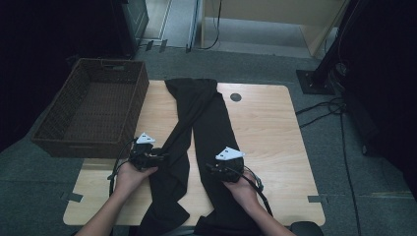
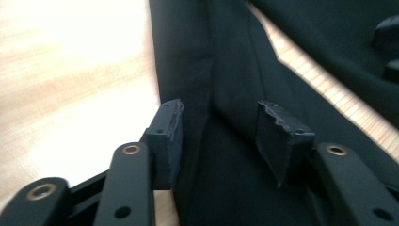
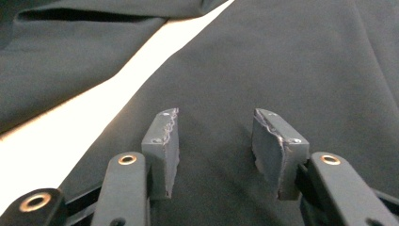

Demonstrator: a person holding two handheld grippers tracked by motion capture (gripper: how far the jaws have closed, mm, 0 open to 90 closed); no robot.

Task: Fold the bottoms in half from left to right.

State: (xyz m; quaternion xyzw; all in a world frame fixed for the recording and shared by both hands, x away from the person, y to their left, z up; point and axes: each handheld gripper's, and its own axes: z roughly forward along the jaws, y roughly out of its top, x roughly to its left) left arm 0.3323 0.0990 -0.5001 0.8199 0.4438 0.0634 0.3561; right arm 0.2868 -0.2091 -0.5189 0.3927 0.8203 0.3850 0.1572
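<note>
Black trousers (image 1: 199, 123) lie flat on wooden table (image 1: 270, 128), waist at far edge, both legs running toward the person and hanging off the near edge. Brown wicker basket (image 1: 93, 105) sits at table's far-left corner, just beside the trousers. Left gripper (image 1: 160, 156) hovers at outer edge of the left leg, jaws partly apart, nothing pinched between pads. Right gripper (image 1: 210, 168) over the right leg, jaws likewise partly apart, fabric underneath, not clamped.
</note>
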